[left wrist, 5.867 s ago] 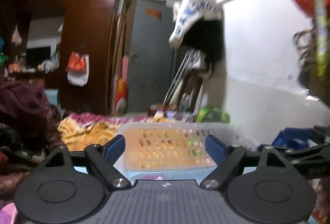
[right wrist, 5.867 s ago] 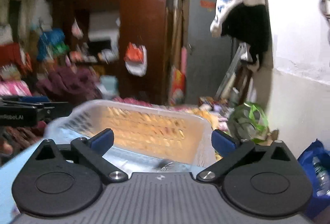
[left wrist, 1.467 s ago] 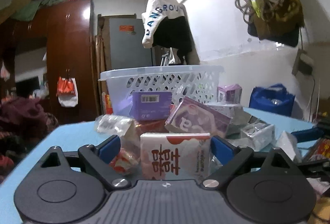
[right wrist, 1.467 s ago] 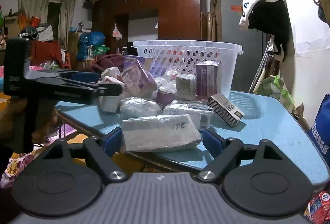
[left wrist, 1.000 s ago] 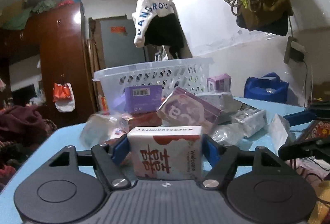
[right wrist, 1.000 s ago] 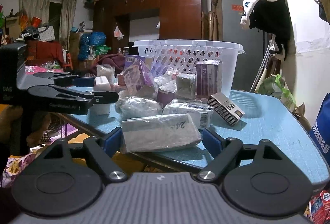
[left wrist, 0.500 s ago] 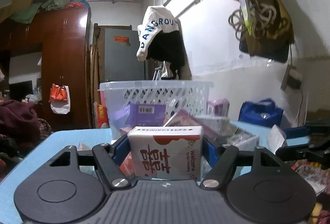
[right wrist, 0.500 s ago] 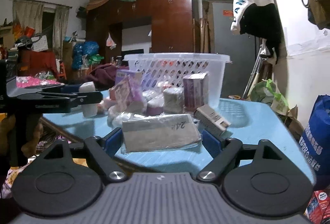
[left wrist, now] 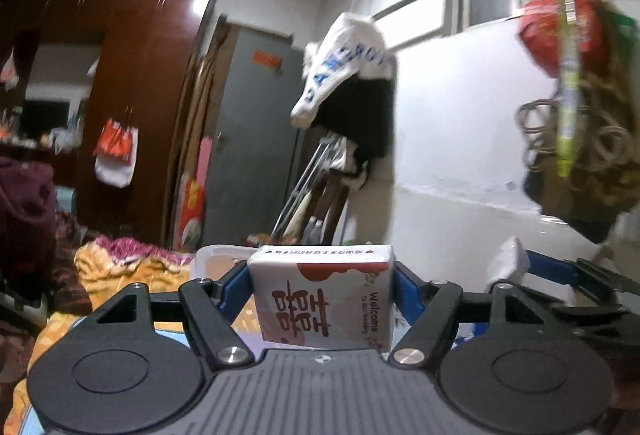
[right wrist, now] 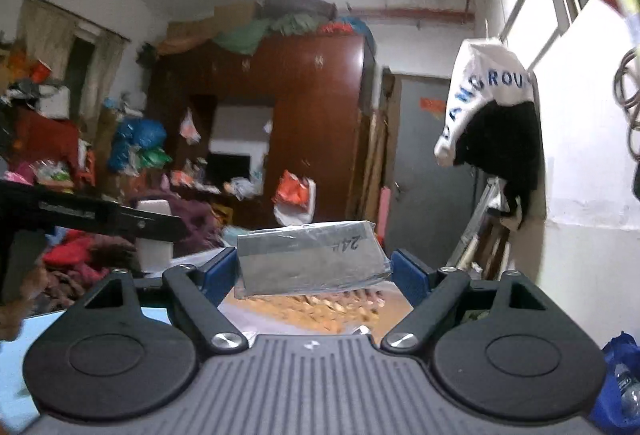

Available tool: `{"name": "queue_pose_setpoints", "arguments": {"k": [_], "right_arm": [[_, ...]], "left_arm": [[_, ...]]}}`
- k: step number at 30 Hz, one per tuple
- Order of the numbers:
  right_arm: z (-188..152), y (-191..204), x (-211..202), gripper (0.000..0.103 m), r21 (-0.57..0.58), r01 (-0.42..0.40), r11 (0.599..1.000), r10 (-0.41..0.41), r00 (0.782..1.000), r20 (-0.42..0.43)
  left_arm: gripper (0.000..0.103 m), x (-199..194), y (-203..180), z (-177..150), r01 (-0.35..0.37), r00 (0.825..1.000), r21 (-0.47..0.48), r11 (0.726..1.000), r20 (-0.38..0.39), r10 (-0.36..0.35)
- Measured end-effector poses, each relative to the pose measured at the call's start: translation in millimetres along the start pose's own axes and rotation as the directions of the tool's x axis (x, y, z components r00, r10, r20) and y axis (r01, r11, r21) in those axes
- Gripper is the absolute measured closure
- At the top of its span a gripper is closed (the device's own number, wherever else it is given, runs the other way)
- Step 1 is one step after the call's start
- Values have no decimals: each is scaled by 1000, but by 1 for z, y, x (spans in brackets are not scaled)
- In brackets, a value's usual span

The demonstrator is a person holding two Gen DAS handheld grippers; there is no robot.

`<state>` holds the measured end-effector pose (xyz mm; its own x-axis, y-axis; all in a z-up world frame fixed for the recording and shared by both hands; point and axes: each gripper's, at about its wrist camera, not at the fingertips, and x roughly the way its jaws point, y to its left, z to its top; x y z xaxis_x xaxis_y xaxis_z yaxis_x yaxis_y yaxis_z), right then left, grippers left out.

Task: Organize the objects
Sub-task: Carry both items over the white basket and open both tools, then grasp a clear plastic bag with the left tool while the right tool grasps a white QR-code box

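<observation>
The white laundry basket (right wrist: 320, 309) sits low in both wrist views, its rim and orange-lit inside showing just beyond the held items, on the blue table (right wrist: 80, 319). The right hand-held gripper (right wrist: 314, 267) pinches a flat clear-wrapped packet (right wrist: 310, 257) by its ends, raised above the basket's near edge. The left hand-held gripper (left wrist: 322, 297) clamps a white and red tissue pack (left wrist: 322, 299) between its blue pads, also lifted, with the basket rim peeking out behind it.

The risk, as I judge it: the film on the packet looks slick and it sags on one side, so it may slip out early and land on the table. The two tools ride close together and could knock each other.

The packet's long axis runs across the jaws, tilted slightly down to the left. The tissue pack stands upright, its printed face toward the camera, its longer side also spanning the jaws
</observation>
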<state>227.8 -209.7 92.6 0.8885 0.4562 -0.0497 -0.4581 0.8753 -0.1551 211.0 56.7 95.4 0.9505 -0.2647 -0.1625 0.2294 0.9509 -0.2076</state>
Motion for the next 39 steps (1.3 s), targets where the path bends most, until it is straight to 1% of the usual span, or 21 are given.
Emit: {"name": "queue_pose_setpoints", "arguments": {"k": [2, 5, 6, 7, 8, 9, 11, 14, 15, 16, 18, 20, 21, 23, 24, 26, 28, 31, 34, 37, 39], "right_arm": [[3, -5, 31, 18, 17, 2, 1000, -1, 998, -67], [2, -13, 58, 16, 36, 19, 999, -15, 993, -119], [2, -15, 63, 15, 45, 11, 999, -4, 990, -141], [1, -17, 67, 10, 57, -6, 998, 16, 985, -170], [0, -18, 66, 6, 66, -7, 998, 18, 985, -172], [-1, -19, 59, 3, 71, 3, 997, 8, 987, -158], [-1, -20, 43, 0, 84, 7, 996, 5, 989, -146], [-8, -20, 6, 0, 138, 56, 989, -29, 982, -189], [-16, -20, -13, 0, 150, 78, 986, -46, 978, -202], [-27, -21, -30, 0, 152, 70, 986, -39, 979, -198], [-56, -25, -66, 0, 175, 23, 984, 13, 979, -205], [-88, -27, -95, 0, 262, -2, 965, 63, 972, -226], [-105, -26, -108, 0, 301, -11, 953, 80, 973, -218], [-126, -20, -122, 0, 339, 6, 941, 67, 977, -205], [-133, -16, -126, 1, 344, 12, 939, 60, 978, -199], [-137, -9, -123, 10, 315, 11, 949, 56, 977, -205], [-134, 1, -119, 16, 251, 22, 968, 35, 974, -222], [-132, 10, -106, 18, 213, 35, 976, 15, 973, -230], [-134, 16, -98, 25, 197, 38, 980, 13, 968, -250], [-139, 21, -96, 32, 183, 42, 982, 6, 967, -256], [-140, 25, -99, 33, 172, 47, 984, -2, 968, -252]], "left_arm": [[28, 26, 4, 8, -19, 999, -27, 999, -50, 17], [27, 56, 7, 11, -51, 994, -38, 998, -100, 47], [24, 64, 9, 10, -55, 992, -45, 998, -114, 49], [20, 71, 11, 8, -53, 990, -52, 997, -132, 46], [7, 75, 14, 5, -54, 988, -65, 996, -145, 44], [0, 77, 16, 4, -62, 988, -75, 995, -146, 51], [0, 66, 19, 1, -67, 991, -72, 995, -120, 58], [0, 25, 18, -4, -29, 998, -33, 999, -56, 27], [0, 4, 21, -8, -20, 1000, -27, 999, -22, 19], [0, -15, 23, -15, -12, 1000, -21, 1000, 10, 13], [0, -57, 30, -36, -5, 996, -7, 1000, 93, 6], [0, -90, 34, -61, -47, 995, 44, 998, 95, 42], [0, -102, 35, -74, -97, 992, 58, 994, 86, 92], [0, -119, 40, -98, -168, 985, 53, 984, 55, 165], [0, -126, 42, -111, -170, 985, 65, 983, 35, 168], [0, -133, 45, -129, -157, 987, 99, 983, 2, 158], [0, -137, 44, -140, -175, 984, 124, 977, -3, 177], [3, -129, 44, -142, -187, 981, 154, 970, -18, 192], [7, -124, 46, -151, -183, 981, 148, 972, -45, 191], [15, -115, 50, -162, -194, 976, 161, 968, -70, 207], [27, -111, 51, -167, -189, 975, 160, 969, -90, 205]]}}
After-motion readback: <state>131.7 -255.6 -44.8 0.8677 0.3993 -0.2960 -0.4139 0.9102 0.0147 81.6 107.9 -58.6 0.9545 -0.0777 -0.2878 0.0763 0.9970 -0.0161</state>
